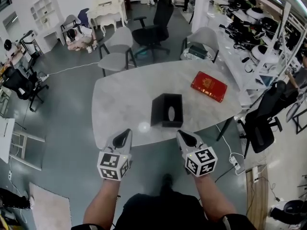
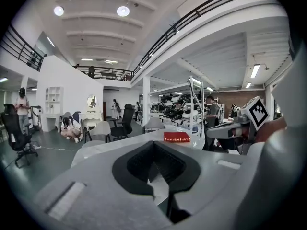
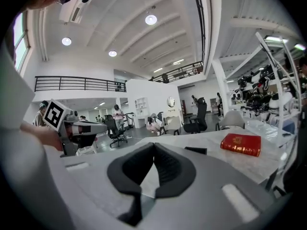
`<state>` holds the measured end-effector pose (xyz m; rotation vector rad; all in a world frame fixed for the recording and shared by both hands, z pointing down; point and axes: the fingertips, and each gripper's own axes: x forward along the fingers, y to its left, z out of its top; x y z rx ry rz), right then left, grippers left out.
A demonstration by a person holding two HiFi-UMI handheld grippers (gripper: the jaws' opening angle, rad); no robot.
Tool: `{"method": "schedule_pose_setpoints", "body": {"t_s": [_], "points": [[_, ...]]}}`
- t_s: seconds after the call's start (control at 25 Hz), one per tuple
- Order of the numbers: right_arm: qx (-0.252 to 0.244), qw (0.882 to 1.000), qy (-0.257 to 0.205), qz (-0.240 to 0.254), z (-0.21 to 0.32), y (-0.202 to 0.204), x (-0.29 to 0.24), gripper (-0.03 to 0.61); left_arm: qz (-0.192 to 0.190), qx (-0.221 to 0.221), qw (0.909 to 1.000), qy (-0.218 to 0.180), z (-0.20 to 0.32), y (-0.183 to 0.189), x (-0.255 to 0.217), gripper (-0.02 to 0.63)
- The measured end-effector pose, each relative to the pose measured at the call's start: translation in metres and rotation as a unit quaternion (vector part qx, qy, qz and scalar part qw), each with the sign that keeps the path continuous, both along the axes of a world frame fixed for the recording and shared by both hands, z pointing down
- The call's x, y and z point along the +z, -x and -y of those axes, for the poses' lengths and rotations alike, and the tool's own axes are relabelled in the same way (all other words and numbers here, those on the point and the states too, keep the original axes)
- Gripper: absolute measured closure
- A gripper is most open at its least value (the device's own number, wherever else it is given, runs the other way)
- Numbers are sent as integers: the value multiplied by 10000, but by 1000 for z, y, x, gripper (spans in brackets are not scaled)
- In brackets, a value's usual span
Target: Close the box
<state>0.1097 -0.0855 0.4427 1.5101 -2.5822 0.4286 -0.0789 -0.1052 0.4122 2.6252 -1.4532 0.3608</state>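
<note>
A black box (image 1: 167, 110) with an oval hole in its upper face stands on the pale marble table (image 1: 124, 99), a little behind the near edge. A flat red box (image 1: 208, 86) lies further back to the right. My left gripper (image 1: 127, 132) and right gripper (image 1: 181, 133) hover side by side at the table's near edge, both shut and empty. The black box lies ahead, between them. In the left gripper view the shut left gripper (image 2: 153, 145) points toward the red box (image 2: 177, 137). In the right gripper view the right gripper (image 3: 154, 146) is shut, with the black box's corner (image 3: 196, 150) showing just past it.
Grey chairs (image 1: 117, 49) and a black office chair (image 1: 156, 25) stand behind the table. White shelving with equipment (image 1: 254, 37) runs along the right side, and another black chair (image 1: 261, 123) is by the table's right end. A power strip (image 1: 235, 162) lies on the floor.
</note>
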Motion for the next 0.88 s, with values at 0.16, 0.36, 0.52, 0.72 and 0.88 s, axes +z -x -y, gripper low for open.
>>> {"method": "schedule_pose_setpoints", "body": {"t_s": [0.16,0.36,0.52,0.72,0.88], "points": [[-207,9998,-24,-48,34,-10,6,577,7,-140,9999,68,25,-15,6,604],[-445,9987,227,-126,64,7,21,577,38,-259,9995,185,54,-3,16,604],[-547,9973,381,-324,87,30,31,577,5,-308,9993,210,79,17,21,604],[-634,9939,484,-761,111,64,41,575,9,-250,9995,203,108,48,27,604],[-668,9899,687,-1049,127,91,58,575,-86,-194,9996,185,122,76,32,604]]}}
